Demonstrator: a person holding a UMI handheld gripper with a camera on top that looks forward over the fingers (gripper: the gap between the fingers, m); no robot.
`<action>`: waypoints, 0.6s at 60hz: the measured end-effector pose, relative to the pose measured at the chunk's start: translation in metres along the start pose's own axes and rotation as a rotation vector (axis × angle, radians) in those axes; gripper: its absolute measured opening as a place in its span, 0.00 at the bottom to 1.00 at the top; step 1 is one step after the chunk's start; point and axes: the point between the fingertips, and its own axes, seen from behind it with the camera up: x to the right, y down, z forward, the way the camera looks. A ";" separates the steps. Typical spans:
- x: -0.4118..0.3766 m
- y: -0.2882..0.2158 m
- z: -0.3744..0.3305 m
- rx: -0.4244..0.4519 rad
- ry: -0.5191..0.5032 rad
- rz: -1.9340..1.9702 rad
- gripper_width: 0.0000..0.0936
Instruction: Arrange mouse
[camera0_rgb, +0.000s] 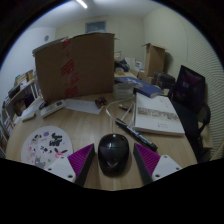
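A black computer mouse (113, 152) sits between my gripper's (114, 160) two fingers, over the near part of the wooden table (85, 128). The magenta pads (84, 157) close against its left and right sides, so the gripper is shut on the mouse. I cannot tell whether the mouse is lifted or still touches the table top.
A white round patterned disc (45, 147) lies left of the fingers. A dark pen-like object (131, 129) and an open book (158, 114) lie ahead to the right. A large cardboard box (75, 64) stands at the back of the table. A black chair (190, 92) is at the right.
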 end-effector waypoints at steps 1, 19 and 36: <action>-0.001 -0.002 0.001 0.006 -0.003 -0.004 0.86; 0.006 -0.001 0.003 0.015 0.035 0.042 0.54; -0.009 -0.056 -0.070 0.111 0.087 0.084 0.43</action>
